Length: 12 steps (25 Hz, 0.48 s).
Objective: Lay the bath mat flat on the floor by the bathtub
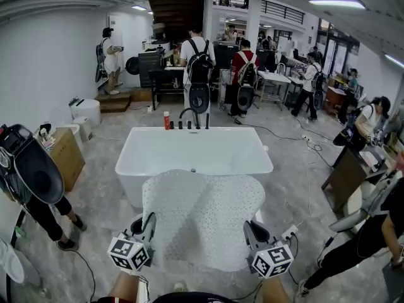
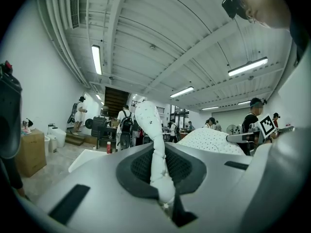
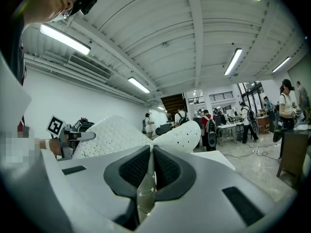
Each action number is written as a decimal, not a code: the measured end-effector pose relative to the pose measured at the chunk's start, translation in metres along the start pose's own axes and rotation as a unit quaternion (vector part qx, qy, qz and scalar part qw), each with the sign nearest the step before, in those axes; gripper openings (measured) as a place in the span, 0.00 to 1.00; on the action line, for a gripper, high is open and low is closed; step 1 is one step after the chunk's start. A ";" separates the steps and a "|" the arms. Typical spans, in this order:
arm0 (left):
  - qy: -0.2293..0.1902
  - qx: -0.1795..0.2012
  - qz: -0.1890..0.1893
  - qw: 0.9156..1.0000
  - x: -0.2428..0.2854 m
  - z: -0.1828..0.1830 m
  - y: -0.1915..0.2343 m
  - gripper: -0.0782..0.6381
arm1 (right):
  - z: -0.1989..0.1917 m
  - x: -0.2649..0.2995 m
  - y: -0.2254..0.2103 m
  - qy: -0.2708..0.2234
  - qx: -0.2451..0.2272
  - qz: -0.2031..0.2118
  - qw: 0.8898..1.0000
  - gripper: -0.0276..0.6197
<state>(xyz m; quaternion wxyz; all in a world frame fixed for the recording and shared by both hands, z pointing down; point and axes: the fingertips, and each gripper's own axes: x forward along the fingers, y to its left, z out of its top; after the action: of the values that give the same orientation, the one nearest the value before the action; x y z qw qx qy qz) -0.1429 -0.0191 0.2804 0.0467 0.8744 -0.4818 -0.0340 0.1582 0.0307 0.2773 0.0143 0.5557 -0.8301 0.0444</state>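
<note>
A white perforated bath mat hangs spread between my two grippers, in front of a white bathtub on the grey floor. My left gripper is shut on the mat's left edge; in the left gripper view the mat is pinched between the dark pads. My right gripper is shut on the right edge, and the mat runs thin between its pads. The mat sags in a fold down its middle and its far edge reaches over the tub's near rim. Both grippers point level.
A red bottle and a dark faucet stand at the tub's far rim. A cardboard box sits left, a person stands at the near left, a dark table right. Cables cross the floor. Several people work at the back.
</note>
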 end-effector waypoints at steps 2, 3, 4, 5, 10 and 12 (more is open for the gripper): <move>0.001 -0.002 -0.004 1.000 0.008 -0.002 0.007 0.15 | 0.002 0.009 0.000 0.001 -0.003 -0.003 1.000 0.11; 0.001 -0.004 -0.007 1.000 0.012 -0.003 0.010 0.15 | 0.003 0.013 0.000 0.000 -0.005 -0.006 1.000 0.11; -0.001 -0.006 -0.010 1.000 0.017 -0.004 0.012 0.15 | 0.005 0.017 -0.001 0.000 -0.007 -0.009 1.000 0.11; -0.002 -0.008 -0.014 1.000 0.021 -0.003 0.015 0.15 | 0.008 0.022 -0.002 -0.001 -0.008 -0.011 1.000 0.11; -0.004 -0.020 -0.022 1.000 0.037 0.001 0.031 0.15 | 0.019 0.044 -0.004 -0.005 -0.014 -0.030 0.999 0.11; -0.005 -0.024 -0.026 0.999 0.041 0.002 0.040 0.15 | 0.019 0.054 -0.002 -0.005 -0.016 -0.039 0.999 0.11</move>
<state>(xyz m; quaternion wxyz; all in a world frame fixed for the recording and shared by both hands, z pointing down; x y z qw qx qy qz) -0.1546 -0.0747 0.2828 0.0645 0.8851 -0.4581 -0.0511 0.1402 -0.0213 0.2622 0.0208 0.5880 -0.8082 0.0277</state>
